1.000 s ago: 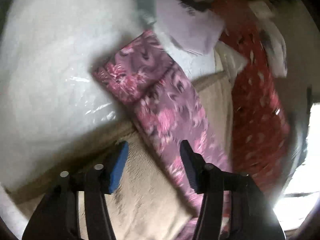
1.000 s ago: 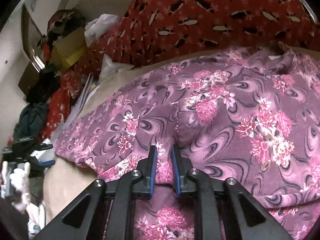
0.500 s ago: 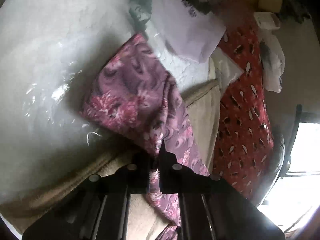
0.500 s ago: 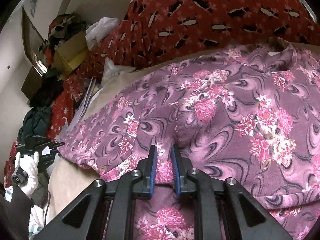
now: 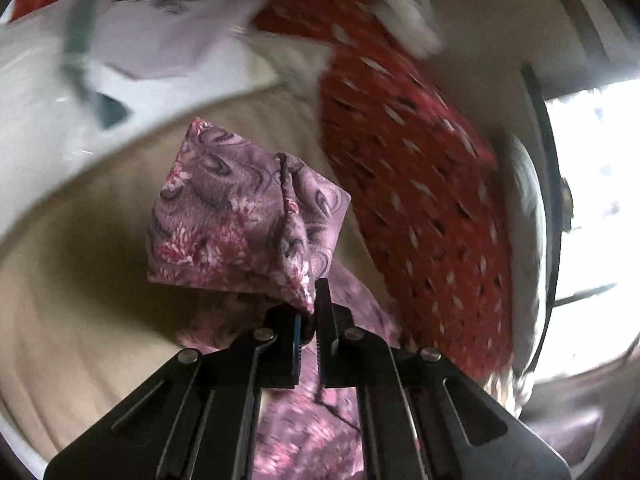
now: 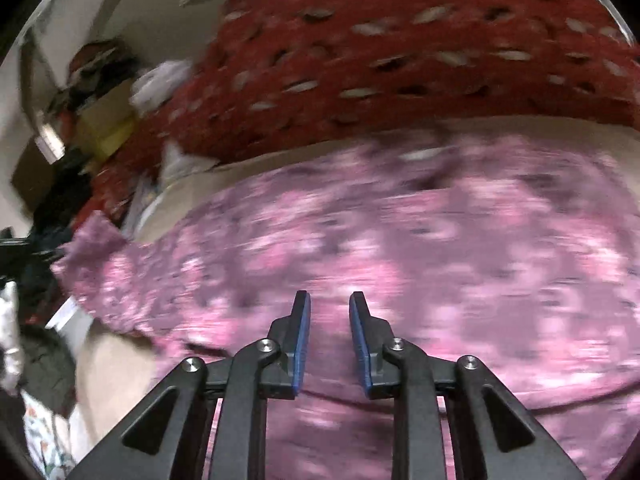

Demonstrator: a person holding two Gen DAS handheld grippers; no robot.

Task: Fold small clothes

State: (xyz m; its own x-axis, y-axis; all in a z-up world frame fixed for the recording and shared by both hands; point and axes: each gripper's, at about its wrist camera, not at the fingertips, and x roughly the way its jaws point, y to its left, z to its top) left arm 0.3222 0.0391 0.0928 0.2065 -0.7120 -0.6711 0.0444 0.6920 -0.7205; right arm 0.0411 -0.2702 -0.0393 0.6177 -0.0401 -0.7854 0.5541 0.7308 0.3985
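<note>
Fingers, left: left gripper clamped on a corner of the floral purple garment, pinched fabric bunched right at the tips.
Fingers, right: right gripper has its fingers apart, nothing between them, hovering just over the same garment.
Garment: spread on the beige surface, looks like a padded board or cushion; one corner lifted and hanging off the left grip in a loose triangular flap.
Surroundings: red patterned cloth right behind the garment; white sheet to the far left; clutter beyond, too blurred to name.
Step, judged: carrying the lifted corner over to lay a fold.
Doing it well: keep the pinch firm, carry the corner low and flat over the body so the flap doesn't twist, line edge on edge before letting go.
Right side role: best used pressing or pinning the fold line while the left lays down.
Risk: heavy motion blur on the right view, so exact contact there cannot be told.
</note>
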